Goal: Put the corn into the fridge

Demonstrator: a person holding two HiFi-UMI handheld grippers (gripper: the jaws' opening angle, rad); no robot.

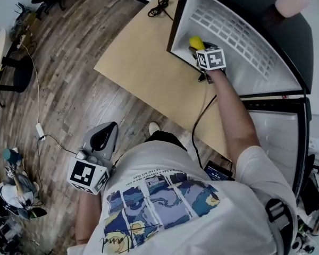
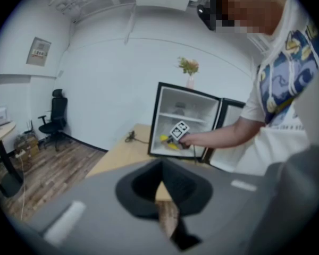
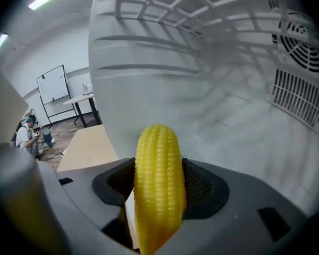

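A yellow corn cob (image 3: 157, 185) stands between the jaws of my right gripper (image 3: 158, 195), which is shut on it. That gripper (image 1: 202, 52) reaches into the open mini fridge (image 1: 239, 41), with the corn (image 1: 195, 42) just inside its lower compartment. The fridge's white inner walls (image 3: 202, 89) fill the right gripper view. My left gripper (image 1: 102, 139) hangs low at my left side over the wooden floor, away from the table; its jaws look shut with nothing between them. In the left gripper view the fridge (image 2: 186, 122) and the corn (image 2: 167, 141) show far off.
The fridge stands on a light wooden table (image 1: 149, 62). A black cable (image 1: 159, 7) lies on the table's far end, and another cable (image 1: 199, 121) hangs from the right gripper. The fridge door (image 1: 276, 137) is swung open to my right.
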